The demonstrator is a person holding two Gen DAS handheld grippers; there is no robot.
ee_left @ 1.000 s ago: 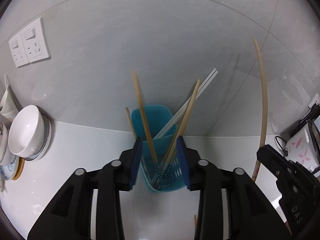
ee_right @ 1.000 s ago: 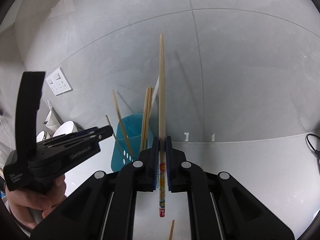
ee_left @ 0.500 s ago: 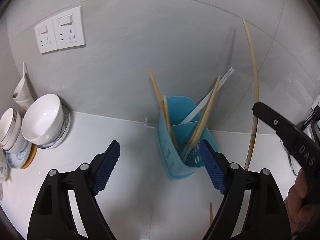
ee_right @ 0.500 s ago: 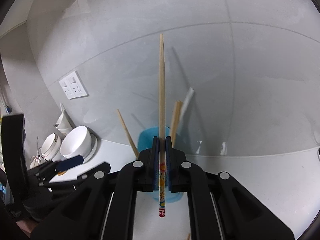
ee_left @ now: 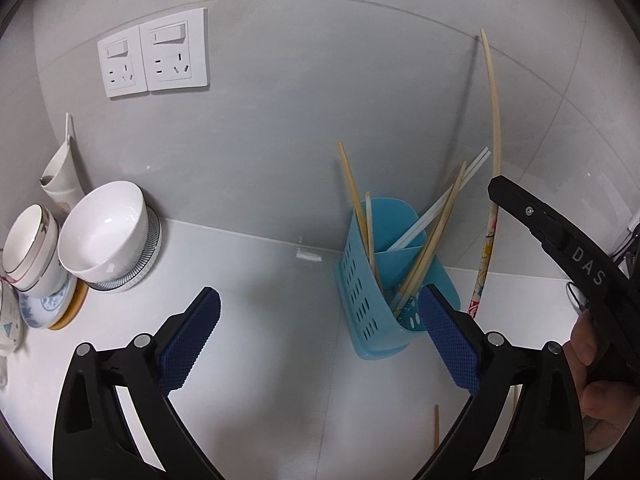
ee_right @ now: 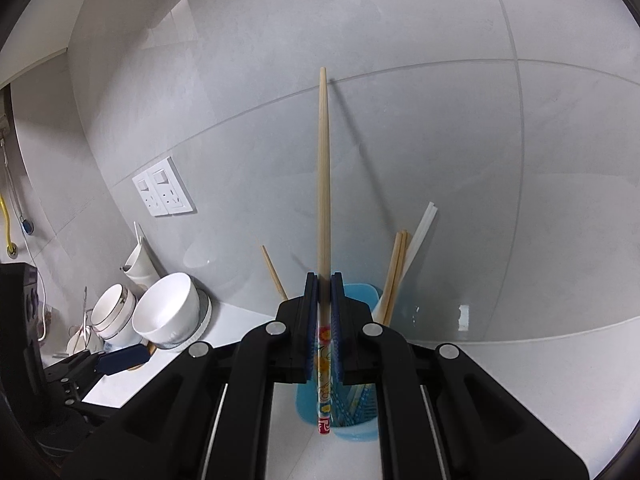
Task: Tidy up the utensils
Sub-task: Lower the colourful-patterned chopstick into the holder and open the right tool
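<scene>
A blue perforated utensil holder point(ee_left: 380, 300) stands on the white counter by the wall, with several wooden and white chopsticks in it. My left gripper point(ee_left: 320, 336) is open and empty, its jaws wide apart, the holder just ahead of its right pad. My right gripper point(ee_right: 324, 284) is shut on a long wooden chopstick point(ee_right: 323, 184) with a flowered end, held upright over the holder point(ee_right: 360, 420). That chopstick point(ee_left: 494, 148) also shows in the left wrist view, right of the holder.
White bowls point(ee_left: 106, 232) stacked on plates sit at the left by the wall, with a white cup point(ee_left: 60, 172) behind. Wall sockets point(ee_left: 154, 58) are above. A loose chopstick point(ee_left: 436, 428) lies on the counter near the front.
My left gripper has opened wide and drawn back left from the holder. My right gripper has carried the chopstick in over the holder.
</scene>
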